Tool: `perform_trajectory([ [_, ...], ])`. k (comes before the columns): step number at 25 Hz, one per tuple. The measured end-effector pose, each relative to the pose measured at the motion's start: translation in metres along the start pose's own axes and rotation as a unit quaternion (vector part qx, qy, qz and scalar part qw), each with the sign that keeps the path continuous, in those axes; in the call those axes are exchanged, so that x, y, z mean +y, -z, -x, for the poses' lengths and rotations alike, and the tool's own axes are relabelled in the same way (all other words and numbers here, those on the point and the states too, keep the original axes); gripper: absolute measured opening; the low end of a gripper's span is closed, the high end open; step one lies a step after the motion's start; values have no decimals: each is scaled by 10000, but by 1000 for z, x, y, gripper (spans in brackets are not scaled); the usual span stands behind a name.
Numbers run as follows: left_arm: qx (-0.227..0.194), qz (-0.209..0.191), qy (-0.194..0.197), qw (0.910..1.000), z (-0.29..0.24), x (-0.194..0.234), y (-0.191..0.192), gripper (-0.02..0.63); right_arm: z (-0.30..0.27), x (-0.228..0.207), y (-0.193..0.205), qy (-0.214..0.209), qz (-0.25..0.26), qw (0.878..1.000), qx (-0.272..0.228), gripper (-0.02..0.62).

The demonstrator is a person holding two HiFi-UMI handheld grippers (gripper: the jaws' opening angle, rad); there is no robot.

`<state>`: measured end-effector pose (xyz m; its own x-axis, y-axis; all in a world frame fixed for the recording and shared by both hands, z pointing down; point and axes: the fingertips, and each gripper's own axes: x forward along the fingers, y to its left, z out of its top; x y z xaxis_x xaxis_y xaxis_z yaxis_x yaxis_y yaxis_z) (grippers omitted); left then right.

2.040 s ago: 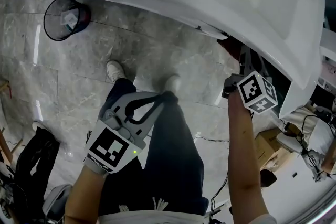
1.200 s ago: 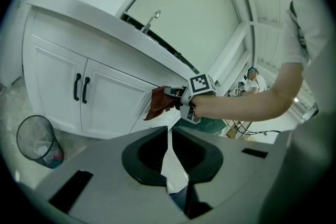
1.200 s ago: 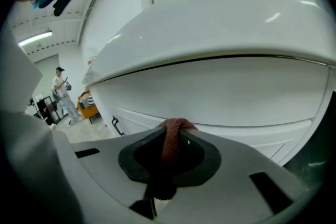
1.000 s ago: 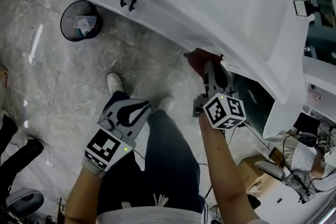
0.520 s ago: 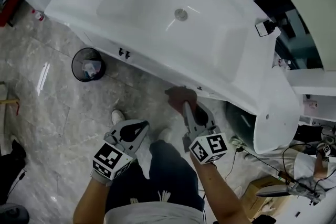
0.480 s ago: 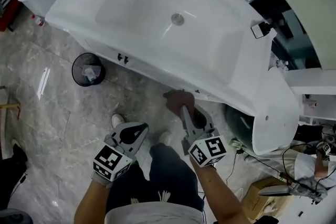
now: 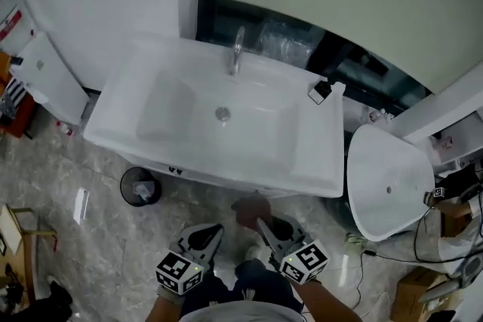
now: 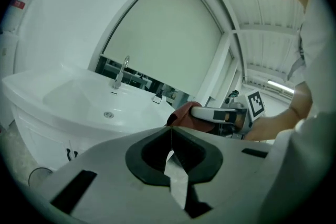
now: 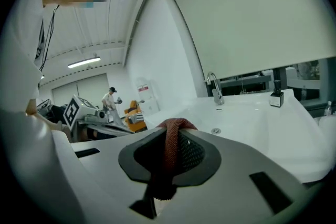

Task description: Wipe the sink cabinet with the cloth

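The white sink cabinet point(image 7: 226, 176) stands against the wall, with its basin point(image 7: 173, 105) and faucet point(image 7: 236, 50) on top. My right gripper point(image 7: 262, 222) is shut on a red-brown cloth point(image 7: 251, 209), held just in front of the cabinet's front edge and apart from it. In the right gripper view the cloth point(image 9: 173, 141) loops over the closed jaws. My left gripper point(image 7: 215, 231) hovers beside it on the left, shut and with nothing in it. In the left gripper view its jaws meet, and beyond them are the right gripper point(image 8: 216, 113) and the cloth point(image 8: 182, 112).
A black waste bin point(image 7: 140, 186) stands on the grey marble floor point(image 7: 83, 237) left of my grippers. A second white basin point(image 7: 389, 181) sits to the right, with cables and boxes beyond it. A white fixture point(image 7: 45, 79) stands at the far left. A small dispenser point(image 7: 319, 92) rests on the sink's back right corner.
The head view has risen from the cabinet front to the whole sink. The right gripper with the cloth has drawn back from the cabinet. Both grippers now sit low in view.
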<state>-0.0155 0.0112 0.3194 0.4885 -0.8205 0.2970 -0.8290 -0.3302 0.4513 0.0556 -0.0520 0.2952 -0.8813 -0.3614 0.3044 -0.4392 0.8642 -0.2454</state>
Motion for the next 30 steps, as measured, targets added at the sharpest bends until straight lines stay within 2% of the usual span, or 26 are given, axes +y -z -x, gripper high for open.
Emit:
perform_trajectory([
  [8, 109, -367, 322, 9987, -13, -37, -47, 12, 38, -10, -53, 204, -127, 9992, -328, 49],
  [16, -24, -742, 620, 9953, -18, -75, -100, 12, 73, -3, -96, 271, -38, 9973, -687, 49],
  [24, -339, -820, 639, 9940, -15, -86, -137, 12, 104, -9, -140, 483, 217, 9912, -1217, 49],
  [30, -298, -1023, 705, 9918, -20, -92, -150, 12, 121, -21, -149, 704, 189, 9862, -1486, 49],
])
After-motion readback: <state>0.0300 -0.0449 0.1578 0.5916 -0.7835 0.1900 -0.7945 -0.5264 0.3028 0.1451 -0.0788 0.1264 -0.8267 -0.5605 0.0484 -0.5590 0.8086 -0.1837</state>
